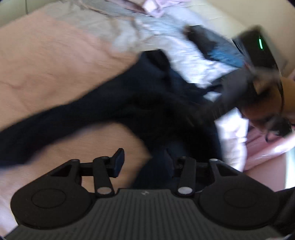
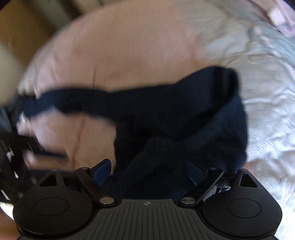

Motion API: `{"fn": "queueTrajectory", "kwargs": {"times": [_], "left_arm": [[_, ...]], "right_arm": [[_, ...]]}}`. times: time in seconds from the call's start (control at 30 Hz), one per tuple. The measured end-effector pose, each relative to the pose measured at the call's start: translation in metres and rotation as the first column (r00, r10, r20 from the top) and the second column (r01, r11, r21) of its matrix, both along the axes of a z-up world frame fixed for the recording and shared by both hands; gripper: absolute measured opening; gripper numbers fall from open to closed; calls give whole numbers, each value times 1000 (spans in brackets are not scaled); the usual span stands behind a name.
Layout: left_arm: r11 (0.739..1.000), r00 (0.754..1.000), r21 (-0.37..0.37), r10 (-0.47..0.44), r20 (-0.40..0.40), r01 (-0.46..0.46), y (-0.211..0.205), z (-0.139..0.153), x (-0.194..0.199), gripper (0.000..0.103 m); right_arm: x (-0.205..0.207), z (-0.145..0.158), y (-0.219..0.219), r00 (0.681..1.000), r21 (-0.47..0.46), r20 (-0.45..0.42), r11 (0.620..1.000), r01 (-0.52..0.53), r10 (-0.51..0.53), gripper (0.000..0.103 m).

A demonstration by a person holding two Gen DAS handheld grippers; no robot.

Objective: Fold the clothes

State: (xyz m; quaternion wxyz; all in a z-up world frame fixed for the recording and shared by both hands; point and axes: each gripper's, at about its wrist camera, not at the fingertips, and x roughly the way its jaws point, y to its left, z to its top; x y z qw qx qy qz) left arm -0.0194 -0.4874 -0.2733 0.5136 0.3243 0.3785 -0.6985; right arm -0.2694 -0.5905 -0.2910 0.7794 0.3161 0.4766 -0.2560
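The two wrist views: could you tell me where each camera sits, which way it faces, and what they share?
Left wrist: on the left gripper, looking steeply down at the dark garment on the pink bedspread; the right gripper and a hand show, blurred.
Right wrist: on the right gripper, jaws wide, looking steeply down at the dark garment; the left gripper shows at the left edge, blurred.
Shared: the garment, the pink bedspread and the pale bedding.

A pink bedspread (image 1: pixel 46 61) spreads out ahead of the left gripper and to its left. Farther ahead it gives way to a crumpled pale sheet (image 2: pixel 265 96), also off to the right gripper's right. A cream surface (image 1: pixel 217 13), perhaps a wall, lies blurred beyond.
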Motion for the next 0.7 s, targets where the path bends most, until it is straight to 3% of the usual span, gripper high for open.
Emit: {"fn": "queueTrajectory", "kwargs": {"times": [0.03,0.07,0.1,0.13,0.17,0.3,0.4,0.57,0.6,0.63,0.7], "left_arm": [[1000,1000,-8,-5,22,6,-10,1,8,54],[1000,999,-18,-14,41,15,-20,1,15,55],[999,998,-33,-29,52,30,-32,1,19,58],[998,997,-47,-45,59,48,-44,0,22,60],[996,996,-59,-66,57,70,-59,-2,23,61],[979,984,-99,-174,40,177,-125,-19,9,61],[964,970,-105,-242,26,243,-177,-39,-15,62],[937,937,22,-350,6,350,-235,-78,-53,62],[928,929,47,-370,-1,370,-242,-84,-59,55],[920,922,66,-388,-9,387,-244,-85,-62,32],[904,908,92,-419,-16,419,-246,-83,-67,4]], "right_arm": [[-11,-1,-2,999,0,4,999,40,-40,89],[-22,-2,-3,997,0,8,997,79,-79,67],[-34,-4,-5,993,1,11,993,118,-118,52],[-45,-5,-7,987,1,15,988,157,-157,21],[-58,-5,-8,979,1,20,980,201,-201,8],[-157,14,-7,875,-36,29,874,484,-483,3],[-203,12,-2,790,-20,31,790,613,-612,3],[-212,4,4,755,-6,49,755,655,-654,3],[-215,1,1,745,9,53,746,665,-665,3],[-218,-3,-3,729,33,59,732,681,-681,3],[-227,-7,-4,707,72,74,711,699,-703,3]]}}
